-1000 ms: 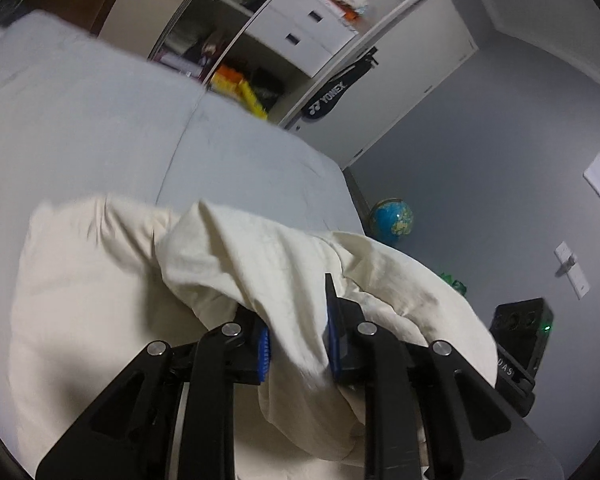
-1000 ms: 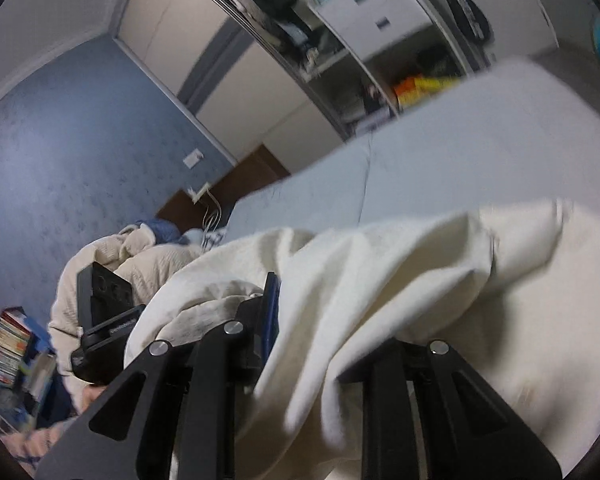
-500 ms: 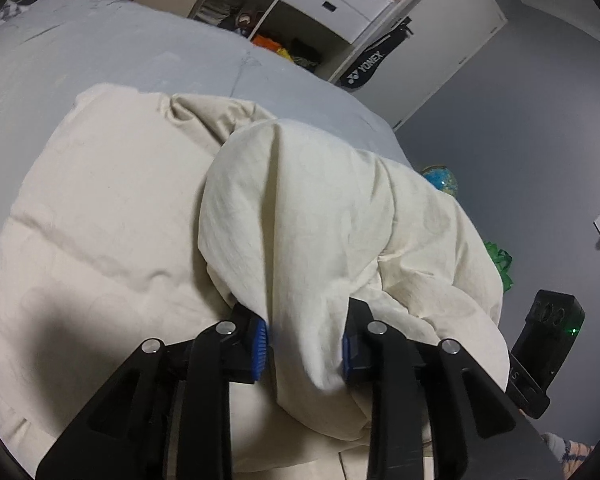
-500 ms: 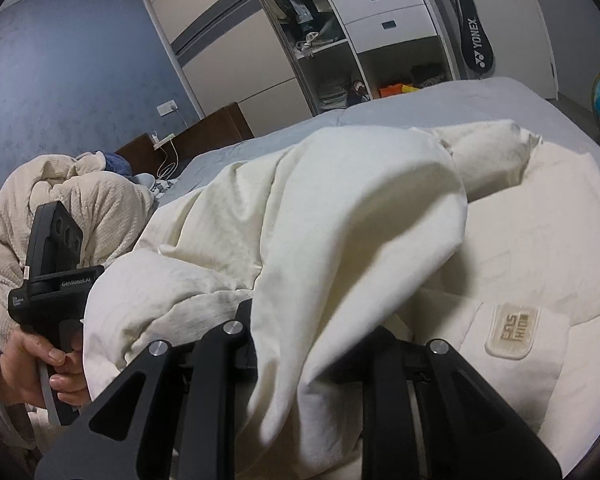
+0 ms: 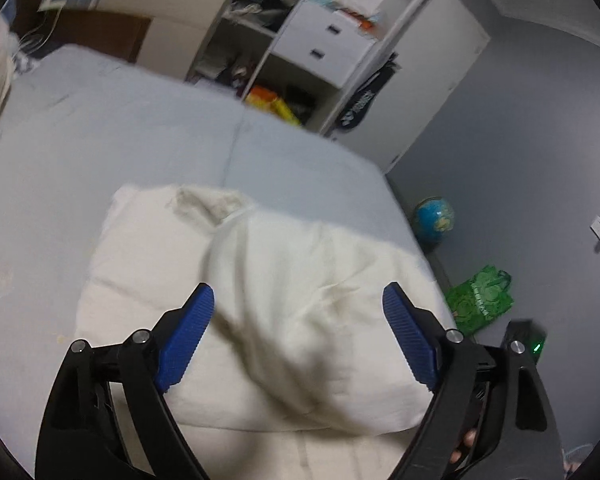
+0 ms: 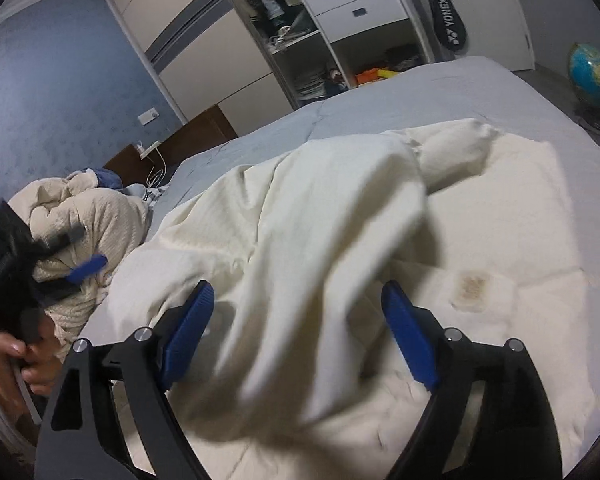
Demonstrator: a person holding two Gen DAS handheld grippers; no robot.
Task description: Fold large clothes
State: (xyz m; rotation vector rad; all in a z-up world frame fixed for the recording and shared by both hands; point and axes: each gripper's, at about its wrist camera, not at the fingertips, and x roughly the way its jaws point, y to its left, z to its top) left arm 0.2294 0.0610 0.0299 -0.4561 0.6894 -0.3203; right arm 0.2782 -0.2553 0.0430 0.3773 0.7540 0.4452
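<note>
A: The cream-white, soft cotton garment (image 5: 284, 320) lies on the pale grey bed (image 5: 140, 140). From the left wrist view it sits right ahead of the left tongs (image 5: 298, 312), under and between the two blue ribbed pads, which stand wide apart and hold nothing.

B: So how folded does it look from there?

A: One flap is doubled over the flat lower layer, with a rumpled end sticking out at the far edge, beyond the tongs. I'd judge a first fold is laid, but not tidy.

B: And the right wrist view?

A: The same garment (image 6: 320, 220) fills the space in front of the right tongs (image 6: 298, 308). Their pads are also spread apart, with cloth lying loose between them, not pinched. The folded-over part is a thick, wrinkled ridge running away to the left of the tongs; to their right the lower layer lies flat, with a small tan sewn label (image 6: 474, 286) showing.

B: What remains?

A: Likely smoothing that ridge, squaring the edges and folding again; roughly midway, I'd guess.
</note>
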